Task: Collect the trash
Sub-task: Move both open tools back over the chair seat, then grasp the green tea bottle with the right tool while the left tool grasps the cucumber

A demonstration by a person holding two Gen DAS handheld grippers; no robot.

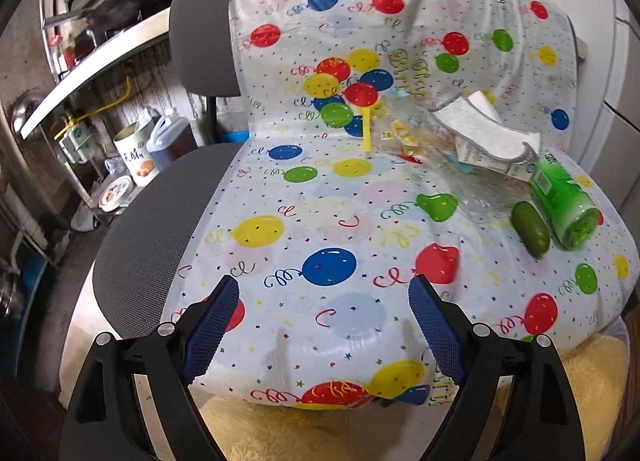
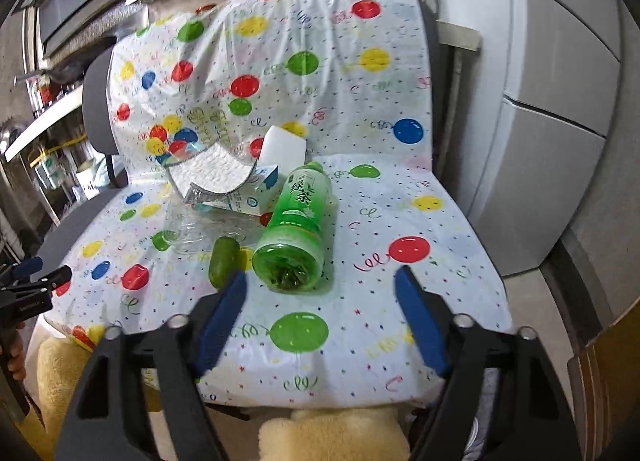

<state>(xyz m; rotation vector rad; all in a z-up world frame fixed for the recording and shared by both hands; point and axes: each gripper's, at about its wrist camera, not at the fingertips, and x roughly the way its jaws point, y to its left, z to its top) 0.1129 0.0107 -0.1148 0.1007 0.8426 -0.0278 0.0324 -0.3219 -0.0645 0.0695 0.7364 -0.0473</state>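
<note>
A chair draped in a balloon-print plastic sheet carries a heap of trash. A green tea bottle lies on its side, base toward me, with a small green cucumber-like piece beside it. Behind them lie a clear crushed bottle, a carton, a white cloth with grey edging and a yellow wrapper. My left gripper hovers open over the seat's front left. My right gripper stands open just in front of the green bottle, nothing between its jaws.
Kitchen shelves with bottles, a tin and a jug stand left of the chair. A white cabinet or fridge rises on the right. A yellow fluffy mat lies on the floor below the seat's front edge. The left gripper shows at the right view's left edge.
</note>
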